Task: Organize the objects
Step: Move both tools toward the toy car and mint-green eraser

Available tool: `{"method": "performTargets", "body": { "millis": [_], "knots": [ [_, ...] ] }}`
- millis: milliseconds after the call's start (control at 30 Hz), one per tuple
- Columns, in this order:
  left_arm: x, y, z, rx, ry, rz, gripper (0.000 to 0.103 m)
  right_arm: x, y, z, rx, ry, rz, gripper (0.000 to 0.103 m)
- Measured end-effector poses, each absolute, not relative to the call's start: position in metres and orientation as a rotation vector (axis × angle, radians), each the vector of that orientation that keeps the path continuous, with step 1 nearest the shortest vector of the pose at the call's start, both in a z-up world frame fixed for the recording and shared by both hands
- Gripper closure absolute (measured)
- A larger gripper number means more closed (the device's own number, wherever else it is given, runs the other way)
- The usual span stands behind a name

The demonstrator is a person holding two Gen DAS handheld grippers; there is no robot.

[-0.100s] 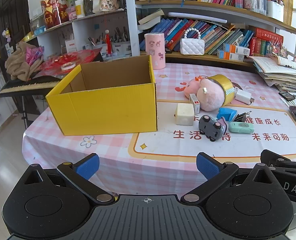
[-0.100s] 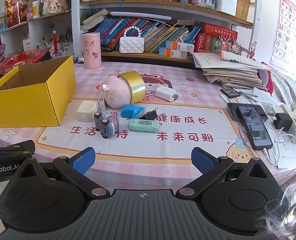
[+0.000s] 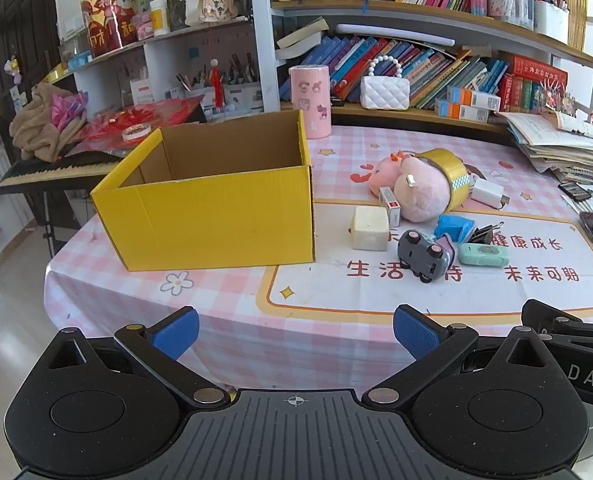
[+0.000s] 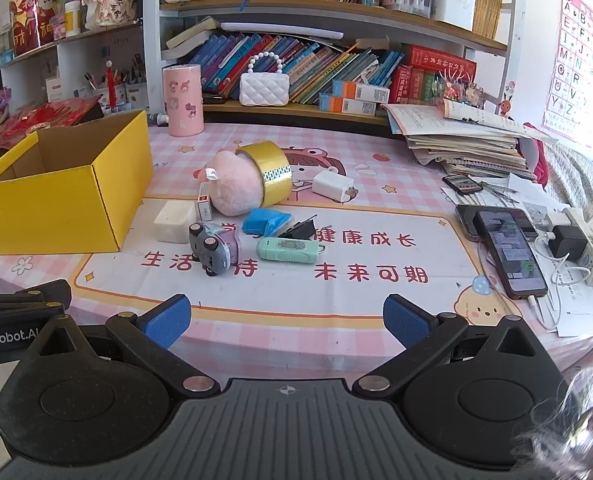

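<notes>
An open yellow cardboard box [image 3: 216, 216] [image 4: 60, 200] stands empty on the left of the pink checked table. To its right lies a cluster: a pink plush [image 3: 420, 192] [image 4: 236, 188] with a gold tape roll [image 3: 448, 176] [image 4: 270, 170], a cream block [image 3: 370, 228] [image 4: 174, 220], a grey toy car [image 3: 422, 254] [image 4: 212, 248], a blue packet [image 4: 266, 220], a green device [image 4: 288, 250], a black clip [image 4: 300, 230] and a white charger [image 4: 332, 186]. My left gripper [image 3: 294, 332] and right gripper [image 4: 286, 322] are open and empty, at the table's near edge.
A pink canister [image 3: 310, 100] and a white purse [image 3: 384, 90] stand at the back under bookshelves. Stacked papers [image 4: 468, 140], phones [image 4: 504, 248] and a power strip with cables [image 4: 576, 240] fill the right side. A keyboard [image 3: 52, 168] sits left of the table.
</notes>
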State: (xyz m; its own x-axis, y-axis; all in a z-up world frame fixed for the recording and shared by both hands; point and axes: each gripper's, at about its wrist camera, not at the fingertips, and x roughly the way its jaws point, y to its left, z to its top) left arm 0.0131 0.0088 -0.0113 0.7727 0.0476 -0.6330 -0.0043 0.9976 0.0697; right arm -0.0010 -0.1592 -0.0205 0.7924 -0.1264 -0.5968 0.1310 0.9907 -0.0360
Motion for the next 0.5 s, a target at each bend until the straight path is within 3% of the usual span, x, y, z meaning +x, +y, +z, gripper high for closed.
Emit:
{"method": "performTargets", "body": {
  "millis": [500],
  "knots": [
    [0.0188,0.0034,-0.0097,0.074,0.708,0.027,0.0,0.0027,-0.1661,-0.0181,0.027,0.651,-0.092,0.002]
  ]
}}
